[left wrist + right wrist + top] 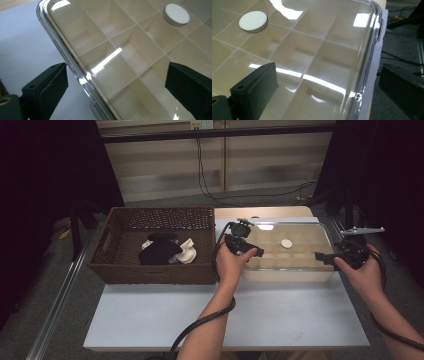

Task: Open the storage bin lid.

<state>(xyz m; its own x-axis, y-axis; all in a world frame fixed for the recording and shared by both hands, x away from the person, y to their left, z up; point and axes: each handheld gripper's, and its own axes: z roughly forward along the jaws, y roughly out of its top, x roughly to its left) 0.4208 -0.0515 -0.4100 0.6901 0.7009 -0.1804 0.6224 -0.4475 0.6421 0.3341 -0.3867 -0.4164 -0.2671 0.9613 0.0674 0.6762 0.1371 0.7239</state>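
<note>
Forearms come up from the bottom of the high view onto a pale table [150, 320]. One hand holds the left gripper [248, 251] at the left end of a clear-lidded box [290, 270], and the other holds the right gripper [327, 258] at its right end. A wicker basket [120, 270] stands just left of the box, with black and white cloth [167, 250] inside. A white disc [286, 243] sits on the lid near its middle.

Seen from the left gripper view, the jaws stand wide apart, one outside the lid's rim over the table [22, 42], the other over the lid [120, 50]. The rim runs between them; neither jaw clearly touches it. Cream dividers show through the lid, and the disc [176, 14] lies far up.

Along the right gripper view, the jaws are likewise wide open and straddle the lid's [324, 30] right edge, one over the lid, one beyond the rim above the floor. Nothing is gripped. The disc [253, 21] sits at the upper left.
</note>
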